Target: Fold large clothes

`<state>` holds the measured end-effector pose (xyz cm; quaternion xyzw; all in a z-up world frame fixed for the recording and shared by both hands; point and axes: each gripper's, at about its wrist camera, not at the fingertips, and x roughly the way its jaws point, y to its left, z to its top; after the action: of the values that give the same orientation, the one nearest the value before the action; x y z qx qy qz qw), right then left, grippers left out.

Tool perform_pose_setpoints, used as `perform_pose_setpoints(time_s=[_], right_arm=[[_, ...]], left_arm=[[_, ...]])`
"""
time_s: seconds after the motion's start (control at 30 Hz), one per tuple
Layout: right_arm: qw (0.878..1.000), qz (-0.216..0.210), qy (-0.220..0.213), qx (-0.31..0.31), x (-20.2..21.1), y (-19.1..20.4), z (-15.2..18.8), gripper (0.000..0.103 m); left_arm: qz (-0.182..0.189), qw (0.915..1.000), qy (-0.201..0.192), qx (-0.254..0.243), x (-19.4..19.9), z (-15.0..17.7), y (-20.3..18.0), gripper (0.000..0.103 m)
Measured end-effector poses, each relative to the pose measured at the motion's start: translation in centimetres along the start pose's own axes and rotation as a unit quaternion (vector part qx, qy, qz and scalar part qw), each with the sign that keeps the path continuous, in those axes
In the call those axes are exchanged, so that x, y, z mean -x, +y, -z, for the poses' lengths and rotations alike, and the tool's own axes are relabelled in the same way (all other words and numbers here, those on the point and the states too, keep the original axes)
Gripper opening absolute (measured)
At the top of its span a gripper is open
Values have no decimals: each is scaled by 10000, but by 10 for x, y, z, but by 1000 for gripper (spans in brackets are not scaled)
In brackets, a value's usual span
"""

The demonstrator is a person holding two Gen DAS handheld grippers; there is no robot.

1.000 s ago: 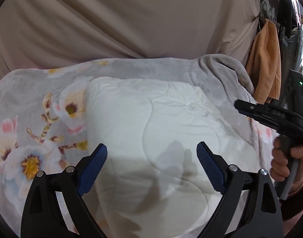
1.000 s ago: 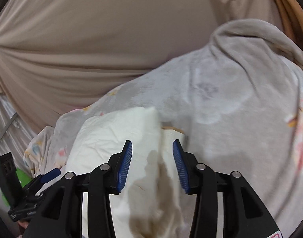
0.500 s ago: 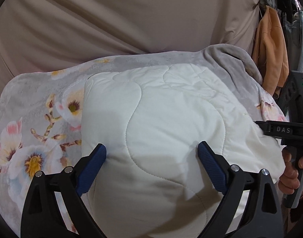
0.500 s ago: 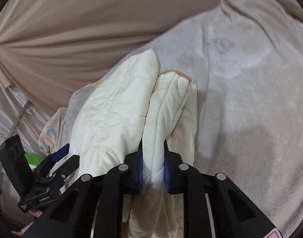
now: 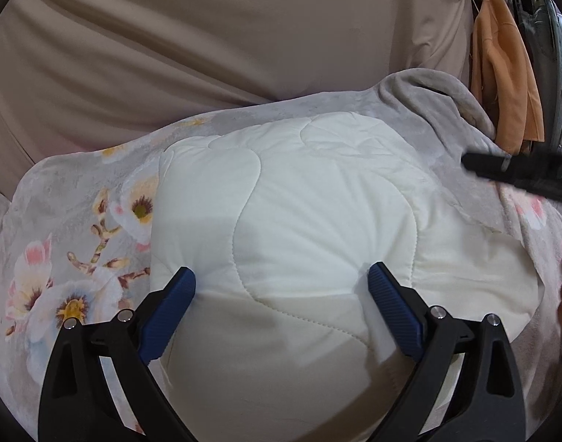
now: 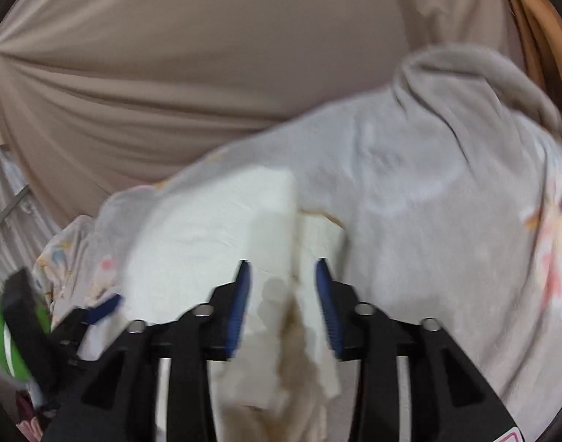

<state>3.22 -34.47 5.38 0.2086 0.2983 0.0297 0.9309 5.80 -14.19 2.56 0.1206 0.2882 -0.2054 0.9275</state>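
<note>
Between my left fingers: my left gripper [image 5: 281,280] stands spread wide, blue pads pressing down into the white quilted garment [image 5: 317,199] on either side of a puffed bulge, not pinching it.
Between my right fingers: my right gripper [image 6: 281,276] has its jaws opening, the garment's [image 6: 214,228] folded edge lying loose between the pads.
Garment's place: folded in a thick bundle on the floral blanket [image 5: 78,221].
Left view only: my right gripper [image 5: 516,173] hovers blurred at the garment's right edge; an orange cloth [image 5: 501,73] hangs behind.
Right view only: stacked layers at the fold; my left gripper [image 6: 100,305] at lower left.
Beyond: beige curtain [image 6: 170,73].
Changed: half a second ago my right pads clamped that fold and lifted it; now it is released and lies lower.
</note>
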Motion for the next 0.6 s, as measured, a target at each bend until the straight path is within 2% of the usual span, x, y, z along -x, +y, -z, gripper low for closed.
perform_pose_setpoints(time_s=[0.07,0.17,0.23,0.27,0.3,0.43,0.47,0.53,0.6], right_arm=[[9998,-66,-7,208,-2,17,-5,56],[9984,197,421,336,-34,25,2,56],[9967,249,737,242,-55,23,12,44],[9968,119,762,189,-54,21,15,23],[9974,-4,703,181,-48,23,16,12],[9988,-451,-112,146,3,35,2,7],[9989,-373,-213,172,11,35,2,7],[9996,8,-91,270,3,30,8,7],[9990,159,418,-11,-30,8,26,8]], left_arm=[[-23,10000,8,10,1,0,-1,93],[24,9999,60,76,6,-2,3,93],[66,9999,51,151,13,-5,8,92],[69,9998,9,187,18,-7,12,92],[47,9997,-80,231,26,-9,17,92],[24,9984,-373,414,47,-18,37,92],[38,9983,-355,455,46,-18,41,92],[-6,9988,-142,473,31,-15,44,92],[16,9988,190,454,6,-5,43,94]])
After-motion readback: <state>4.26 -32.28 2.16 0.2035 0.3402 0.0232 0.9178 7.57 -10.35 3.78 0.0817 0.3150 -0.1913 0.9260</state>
